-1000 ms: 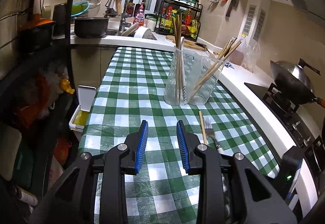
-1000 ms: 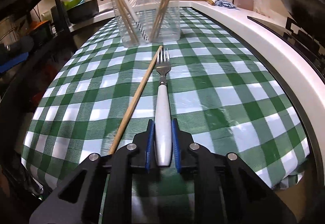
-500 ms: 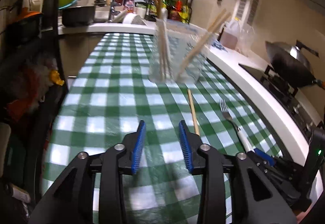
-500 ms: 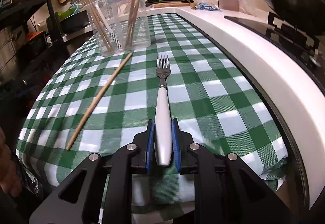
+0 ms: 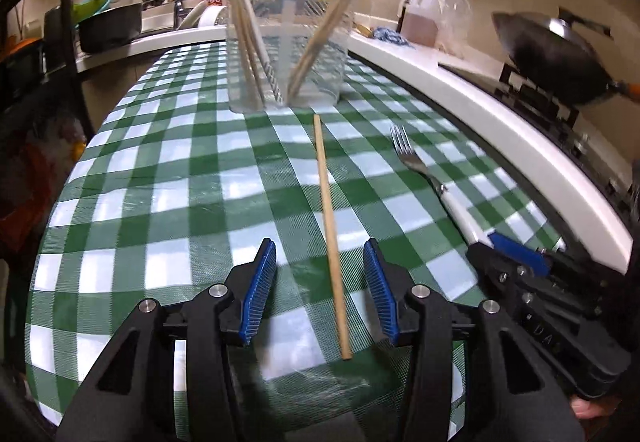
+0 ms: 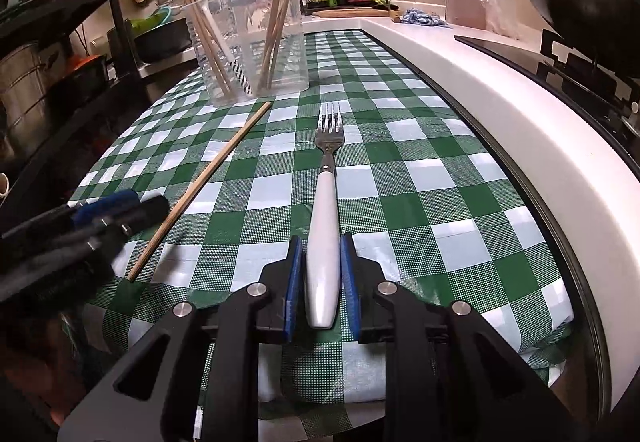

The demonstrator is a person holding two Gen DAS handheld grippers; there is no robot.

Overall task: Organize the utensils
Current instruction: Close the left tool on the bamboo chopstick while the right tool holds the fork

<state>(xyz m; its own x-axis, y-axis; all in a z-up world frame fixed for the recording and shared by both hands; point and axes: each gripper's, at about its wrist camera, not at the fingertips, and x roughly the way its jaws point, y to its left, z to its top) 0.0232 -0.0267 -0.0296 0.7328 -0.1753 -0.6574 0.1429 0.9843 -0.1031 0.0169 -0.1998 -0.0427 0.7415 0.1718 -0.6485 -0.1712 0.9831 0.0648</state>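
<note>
left tool (image 5: 320, 282): open, just widened, chopstick (image 5: 330, 226) between pads, untouched | chopstick: light, stiff, rolls; pinch mid-shaft | right tool (image 6: 320, 282): just loosened, jaws flank fork (image 6: 322, 242) handle, slick; grip uncertain

Possibly "DA" on the right hand-held gripper (image 5: 516, 262).

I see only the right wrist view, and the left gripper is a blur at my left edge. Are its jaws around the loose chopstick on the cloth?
Observer: Yes. The left gripper is open, its jaws have just been opening, and the chopstick lies between them, touching neither side.
Operator: How deep does the stick go in?
Observer: Its near end reaches back past the blue pads, deep in the gap.
Operator: What shows near my own gripper from there?
Observer: Part of a hand shows under the body of the right gripper, at the picture's lower right.
</note>
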